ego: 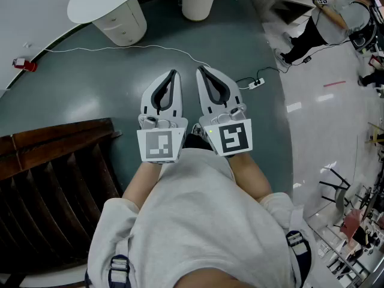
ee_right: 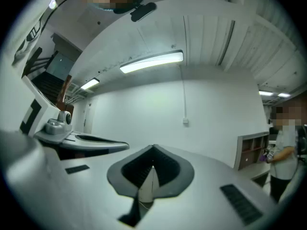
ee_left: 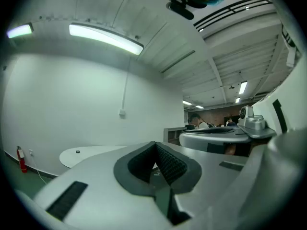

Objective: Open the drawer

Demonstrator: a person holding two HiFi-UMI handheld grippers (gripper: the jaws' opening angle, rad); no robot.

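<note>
Claws both clenched, empty: left gripper [ego: 173,74], right gripper [ego: 200,71]. White drawer unit [ego: 123,24], probably the target, sits at eleven o'clock, well apart, unopened.

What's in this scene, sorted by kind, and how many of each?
White hand-held grippers: 2 (left gripper, right gripper)
White rounded drawer cabinet: 1
Red fire extinguisher: 1
White power strip: 1
Dark wooden staircase: 1
Total: 6

left gripper [ego: 173,73], right gripper [ego: 201,70], level, jaws closed
</note>
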